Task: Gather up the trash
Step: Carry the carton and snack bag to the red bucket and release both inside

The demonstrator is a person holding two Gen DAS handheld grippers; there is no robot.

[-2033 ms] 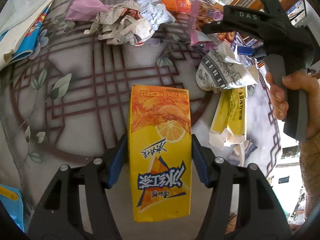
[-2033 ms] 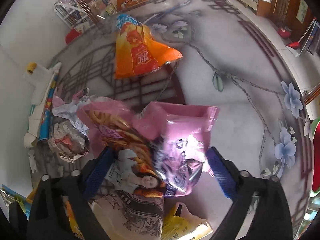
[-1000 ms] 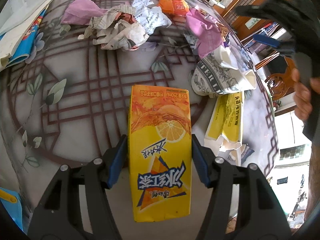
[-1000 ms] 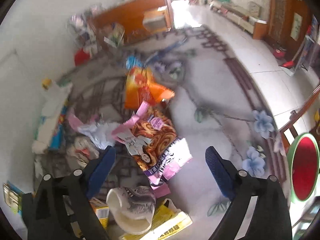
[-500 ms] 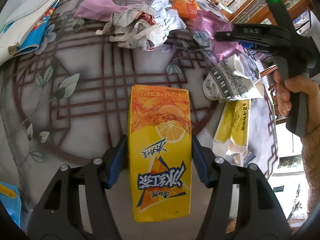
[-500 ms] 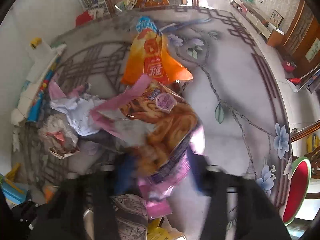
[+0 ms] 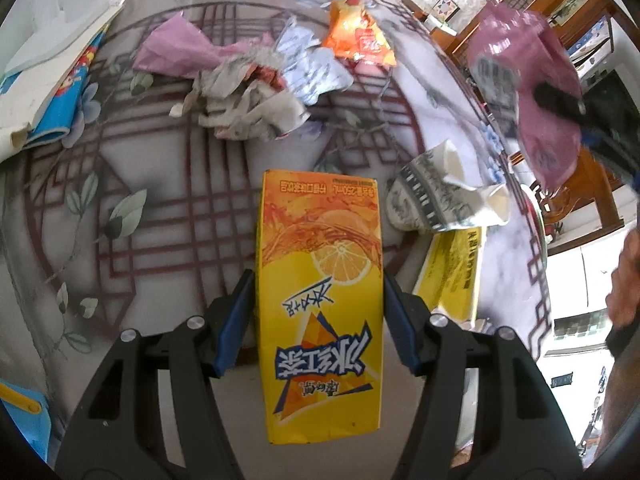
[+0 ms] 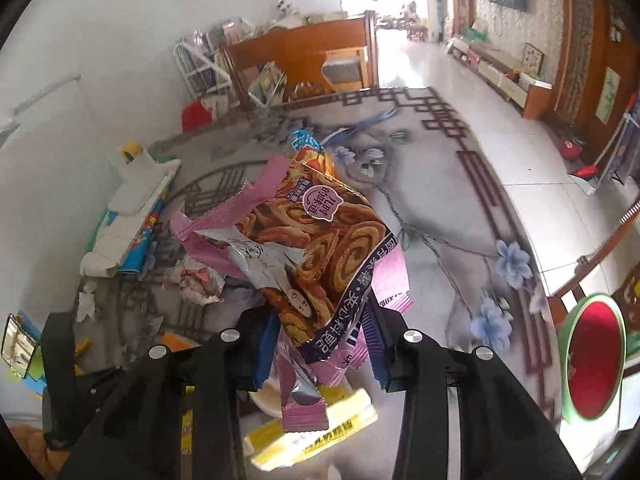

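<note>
both grippers loaded, table still littered

round table (image 7: 168, 208) with a dark red lattice and flower pattern carries the rest of the trash. left gripper (image 7: 318, 320) is about half open with its blue pads pressed on the sides of a yellow-orange drink carton (image 7: 320, 304), held above the tabletop. right gripper (image 8: 320, 348) is squeezed narrow on a pink snack bag (image 8: 316, 256) with swirl-biscuit print, lifted clear of the table. still lying on the table: crumpled newspaper wad (image 7: 244, 108), printed paper cup (image 7: 436, 196) crushed on its side, flattened yellow box (image 7: 452, 276) just below the cup, orange chip bag (image 7: 356, 32) at the far edge.
</note>
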